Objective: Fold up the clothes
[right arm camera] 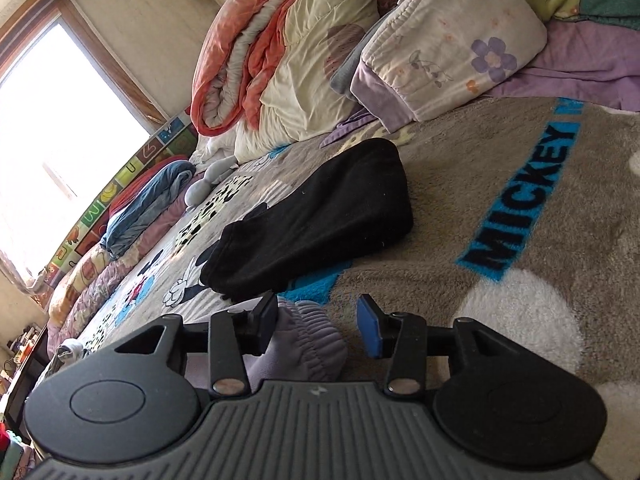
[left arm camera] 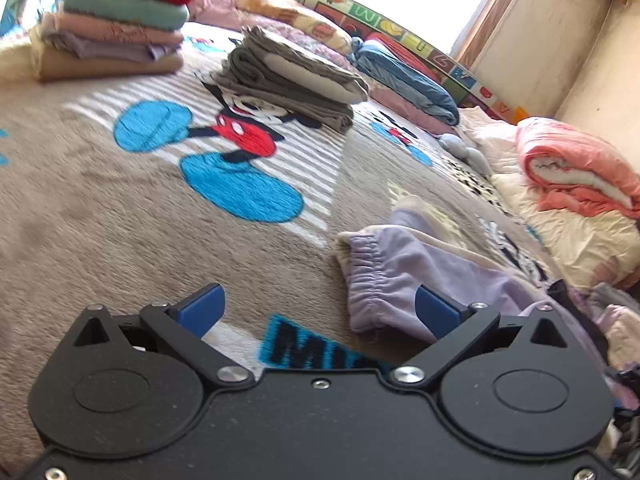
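Observation:
A lilac garment with an elastic gathered hem (left arm camera: 404, 276) lies crumpled on the Mickey Mouse blanket (left arm camera: 100, 208). My left gripper (left arm camera: 320, 308) is open just above the blanket, its right finger beside the garment's hem. My right gripper (right arm camera: 318, 320) is open, with a gathered lilac hem (right arm camera: 308, 340) lying between its jaws, against the left finger. A black garment (right arm camera: 316, 216) lies folded on the blanket (right arm camera: 500, 184) just beyond the right gripper.
A tall stack of folded clothes (left arm camera: 116, 24) and a grey folded stack (left arm camera: 292, 76) stand at the far side. A blue bundle (left arm camera: 404, 76) and a rolled pink quilt (left arm camera: 576, 168) lie to the right. Pillows and quilts (right arm camera: 440, 40) pile beyond the black garment.

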A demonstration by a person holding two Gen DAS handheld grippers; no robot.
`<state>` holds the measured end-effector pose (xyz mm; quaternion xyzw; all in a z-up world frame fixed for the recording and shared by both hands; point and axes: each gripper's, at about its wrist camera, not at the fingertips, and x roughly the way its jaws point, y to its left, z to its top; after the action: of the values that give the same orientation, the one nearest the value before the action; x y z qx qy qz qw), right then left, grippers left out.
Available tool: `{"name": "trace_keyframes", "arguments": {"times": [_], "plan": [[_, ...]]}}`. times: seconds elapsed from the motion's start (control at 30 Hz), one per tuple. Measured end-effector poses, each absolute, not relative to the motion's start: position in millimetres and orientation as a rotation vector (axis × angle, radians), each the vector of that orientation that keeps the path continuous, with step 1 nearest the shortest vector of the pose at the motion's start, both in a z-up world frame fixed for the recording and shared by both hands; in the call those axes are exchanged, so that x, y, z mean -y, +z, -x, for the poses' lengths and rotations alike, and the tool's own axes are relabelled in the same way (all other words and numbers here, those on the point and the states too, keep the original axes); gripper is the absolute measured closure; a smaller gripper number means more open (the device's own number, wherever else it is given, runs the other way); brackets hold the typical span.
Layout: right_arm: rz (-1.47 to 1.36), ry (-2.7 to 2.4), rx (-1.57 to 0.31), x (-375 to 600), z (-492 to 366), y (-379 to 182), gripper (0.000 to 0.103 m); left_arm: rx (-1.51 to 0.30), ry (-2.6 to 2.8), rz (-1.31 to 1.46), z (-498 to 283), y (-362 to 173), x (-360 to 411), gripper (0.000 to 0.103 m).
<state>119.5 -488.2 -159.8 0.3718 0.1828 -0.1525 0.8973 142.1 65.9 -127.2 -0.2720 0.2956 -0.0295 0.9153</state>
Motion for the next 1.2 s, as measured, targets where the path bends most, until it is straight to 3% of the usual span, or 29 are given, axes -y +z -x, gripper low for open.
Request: {"name": "trace_keyframes", "arguments": {"times": [0.2, 0.4, 0.47, 0.5, 0.6, 0.73, 0.97, 1.0, 1.03, 1.07, 1.1, 1.2], "plan": [[-0.761, -0.279, -0.413, 479.9, -127.0, -164.2, 0.052, -0.654, -0.178, 0.629, -180.2, -131.4, -56.7, 0.027], [-0.742, -0.253, -0.436, 468.8, -135.9, -170.3, 0.047, -0.675, -0.213, 0.609, -219.9, -135.8, -52.3, 0.034], [-0.741, -0.244, -0.432, 468.1, -136.4, -173.0, 0.047, -0.688, -0.236, 0.535, -229.2, -135.0, -46.5, 0.055], [-0.74, -0.24, -0.428, 467.9, -136.6, -174.6, 0.047, -0.696, -0.248, 0.497, -234.0, -134.6, -43.5, 0.075], [-0.718, -0.232, -0.408, 464.2, -138.3, -178.9, 0.046, -0.683, -0.277, 0.414, -241.2, -134.5, -37.9, 0.082], [-0.699, -0.221, -0.384, 461.7, -139.4, -180.7, 0.044, -0.59, -0.303, 0.264, -246.2, -117.8, -28.1, 0.083], [-0.695, -0.209, -0.367, 461.6, -140.0, -180.8, 0.042, -0.566, -0.338, 0.287, -282.0, -116.9, -32.2, 0.082], [-0.694, -0.208, -0.366, 461.6, -140.3, -180.9, 0.041, -0.592, -0.333, 0.317, -286.4, -121.8, -35.6, 0.075], [-0.692, -0.206, -0.365, 461.5, -140.5, -181.0, 0.04, -0.618, -0.329, 0.348, -290.8, -126.6, -39.1, 0.052], [-0.691, -0.204, -0.364, 461.3, -141.0, -181.1, 0.04, -0.644, -0.324, 0.379, -295.2, -131.5, -42.6, 0.041], [-0.689, -0.201, -0.363, 461.2, -141.4, -181.2, 0.039, -0.65, -0.333, 0.41, -296.6, -134.5, -46.4, 0.036], [-0.68, -0.199, -0.36, 460.6, -143.3, -181.4, 0.037, -0.663, -0.394, 0.424, -298.0, -130.4, -39.8, 0.036]]}}
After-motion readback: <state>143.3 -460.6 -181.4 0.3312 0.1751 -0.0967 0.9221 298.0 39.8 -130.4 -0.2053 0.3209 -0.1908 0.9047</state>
